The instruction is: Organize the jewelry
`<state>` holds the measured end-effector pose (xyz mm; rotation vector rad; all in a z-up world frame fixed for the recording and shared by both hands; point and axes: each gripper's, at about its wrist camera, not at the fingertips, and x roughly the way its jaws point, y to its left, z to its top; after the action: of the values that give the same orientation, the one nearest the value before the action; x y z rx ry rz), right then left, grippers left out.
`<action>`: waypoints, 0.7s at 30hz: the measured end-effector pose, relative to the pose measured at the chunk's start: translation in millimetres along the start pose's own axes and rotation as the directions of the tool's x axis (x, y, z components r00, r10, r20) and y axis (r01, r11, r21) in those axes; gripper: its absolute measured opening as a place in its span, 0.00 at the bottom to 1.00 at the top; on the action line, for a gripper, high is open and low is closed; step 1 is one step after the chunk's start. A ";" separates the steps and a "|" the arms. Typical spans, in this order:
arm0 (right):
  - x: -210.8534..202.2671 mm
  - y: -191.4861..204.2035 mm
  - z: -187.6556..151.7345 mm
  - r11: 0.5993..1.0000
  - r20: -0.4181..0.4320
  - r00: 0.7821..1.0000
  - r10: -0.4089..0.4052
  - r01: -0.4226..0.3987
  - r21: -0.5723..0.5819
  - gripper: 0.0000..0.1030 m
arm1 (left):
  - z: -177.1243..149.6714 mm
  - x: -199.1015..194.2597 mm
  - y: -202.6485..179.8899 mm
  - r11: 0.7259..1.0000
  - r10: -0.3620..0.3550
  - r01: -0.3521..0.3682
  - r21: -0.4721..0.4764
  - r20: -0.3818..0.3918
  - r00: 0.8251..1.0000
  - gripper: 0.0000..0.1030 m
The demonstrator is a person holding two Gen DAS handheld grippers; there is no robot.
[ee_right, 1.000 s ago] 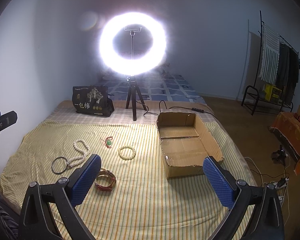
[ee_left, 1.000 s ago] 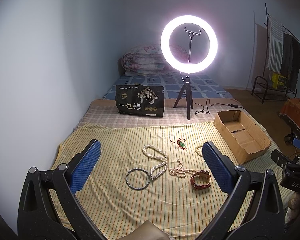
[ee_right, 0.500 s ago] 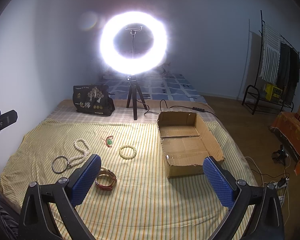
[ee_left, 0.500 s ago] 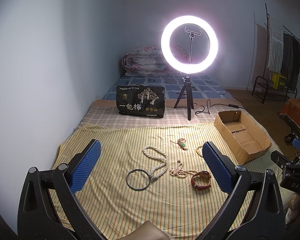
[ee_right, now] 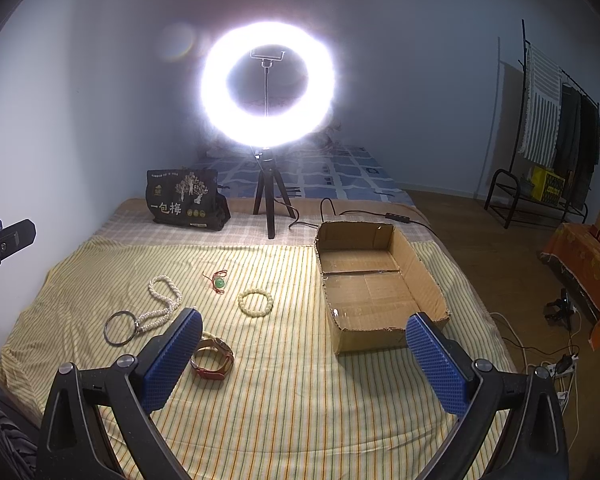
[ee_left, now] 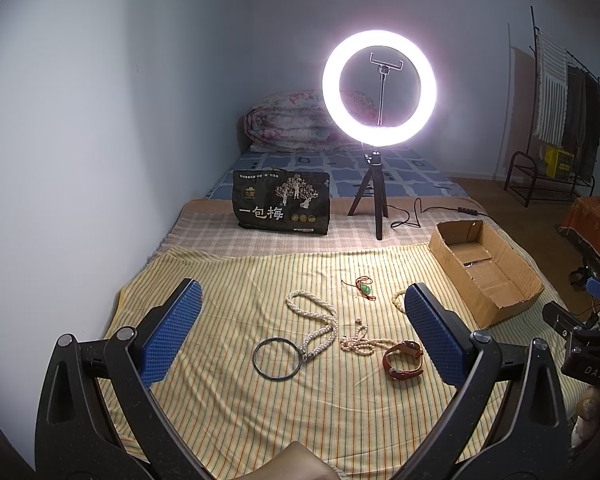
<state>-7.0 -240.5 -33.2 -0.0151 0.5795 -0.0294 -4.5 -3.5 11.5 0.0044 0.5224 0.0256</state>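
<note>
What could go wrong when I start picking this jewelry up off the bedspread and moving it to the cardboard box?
1. The pearl necklace touches the metal ring, and a small bead strand lies beside it; lifting one may drag the others.
2. The striped bedspread is soft, so open tongs could pinch fabric under the watch.
3. The cardboard box has a torn near wall; small pieces might snag on it.

Behind the lit ring light [ee_left: 379, 88] (on a tripod): folded quilt [ee_left: 288, 124]. Left of it: black printed bag [ee_left: 281, 208]. Far right: clothes rack [ee_left: 560, 112].
</note>
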 end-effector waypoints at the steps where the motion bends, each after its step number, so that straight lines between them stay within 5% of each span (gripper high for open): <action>1: 0.2 -0.4 0.2 1.000 0.000 1.000 0.000 0.000 0.000 1.00 | 0.3 0.1 0.2 1.000 0.000 0.000 0.000 0.000 1.000 1.00; 14: 1.8 -0.4 -0.4 1.000 -0.012 1.000 0.006 -0.006 -0.002 1.00 | -2.9 6.6 3.6 1.000 0.010 -0.010 -0.003 -0.021 1.000 1.00; 21: 8.5 -3.1 0.5 1.000 -0.045 0.999 0.014 -0.015 -0.008 1.00 | -8.1 26.5 15.3 1.000 0.016 -0.017 -0.009 -0.095 0.995 1.00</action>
<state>0.3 -243.9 -37.3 -0.0183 0.6250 -0.0132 14.1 12.4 -8.5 -0.0016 0.6174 0.0444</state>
